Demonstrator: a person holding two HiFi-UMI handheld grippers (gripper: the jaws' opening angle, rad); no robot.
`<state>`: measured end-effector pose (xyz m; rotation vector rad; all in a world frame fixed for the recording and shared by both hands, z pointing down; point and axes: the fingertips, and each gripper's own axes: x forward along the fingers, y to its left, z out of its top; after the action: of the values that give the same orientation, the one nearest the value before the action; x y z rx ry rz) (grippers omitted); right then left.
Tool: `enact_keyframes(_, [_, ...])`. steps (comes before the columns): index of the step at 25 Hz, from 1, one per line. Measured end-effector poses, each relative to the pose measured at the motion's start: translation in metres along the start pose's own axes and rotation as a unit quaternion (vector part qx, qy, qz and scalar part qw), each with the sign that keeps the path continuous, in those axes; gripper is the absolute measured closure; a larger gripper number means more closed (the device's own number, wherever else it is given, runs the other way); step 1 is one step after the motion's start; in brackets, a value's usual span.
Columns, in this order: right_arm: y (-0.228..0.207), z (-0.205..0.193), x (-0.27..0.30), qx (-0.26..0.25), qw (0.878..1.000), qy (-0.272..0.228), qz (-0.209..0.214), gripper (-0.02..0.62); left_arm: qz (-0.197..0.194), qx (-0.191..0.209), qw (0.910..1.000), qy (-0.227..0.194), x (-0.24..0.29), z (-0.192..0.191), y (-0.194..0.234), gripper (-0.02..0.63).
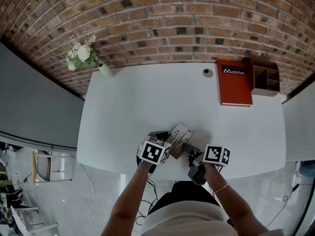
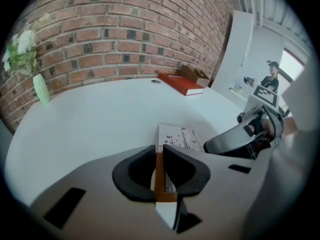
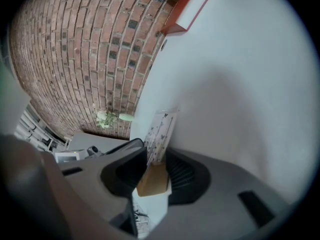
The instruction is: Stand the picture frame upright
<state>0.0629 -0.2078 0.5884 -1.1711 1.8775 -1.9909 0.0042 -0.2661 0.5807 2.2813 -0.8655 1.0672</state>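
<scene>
The picture frame (image 1: 180,134), white with a print of small butterflies and a brown wooden edge, is near the front edge of the white table (image 1: 147,102). My left gripper (image 1: 169,145) has its jaws pressed on the frame's brown near edge (image 2: 159,176), and the printed face (image 2: 179,138) shows beyond the pads. My right gripper (image 1: 195,155) comes in from the right. In its own view the frame (image 3: 161,129) stands on edge between its jaws, and its pads (image 3: 182,171) clamp a brown piece (image 3: 152,180) at the frame's bottom. The right gripper (image 2: 235,141) also shows in the left gripper view.
A red book (image 1: 235,81) and a brown wooden organiser (image 1: 266,77) lie at the table's back right. A pale green vase of white flowers (image 1: 83,55) stands at the back left corner. A cable hole (image 1: 207,72) sits near the brick wall. A person (image 2: 272,76) stands far right.
</scene>
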Motion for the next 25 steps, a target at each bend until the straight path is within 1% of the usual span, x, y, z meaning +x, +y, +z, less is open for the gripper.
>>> enact_keyframes(5, [0.001,-0.001,0.000,-0.011,1.000,0.003,0.000,0.492,0.016,0.011,0.9993,-0.031,-0.004,0.000,-0.001,0.566])
enact_keyframes(10, [0.005,0.000,0.001,-0.023,1.000,0.004,0.005,0.492,0.024,0.003,0.9971,-0.072,-0.010,0.000,0.001,0.568])
enact_keyframes(13, [0.009,-0.001,0.001,-0.051,0.999,0.005,0.000,0.492,0.027,-0.007,0.9952,-0.094,-0.015,-0.002,0.002,0.568])
enact_keyframes(17, [0.016,-0.003,0.000,-0.091,0.996,0.000,-0.008,0.492,0.033,-0.019,0.9929,-0.112,-0.022,-0.004,0.003,0.567])
enact_keyframes(21, [0.023,-0.004,-0.001,-0.143,0.989,-0.011,-0.023,0.492,0.040,-0.032,0.9903,-0.129,-0.028,-0.006,0.005,0.566])
enact_keyframes(25, [0.031,-0.008,0.000,-0.183,0.983,-0.013,-0.026,0.492,0.040,-0.049,0.9884,-0.138,-0.034,-0.011,0.009,0.566])
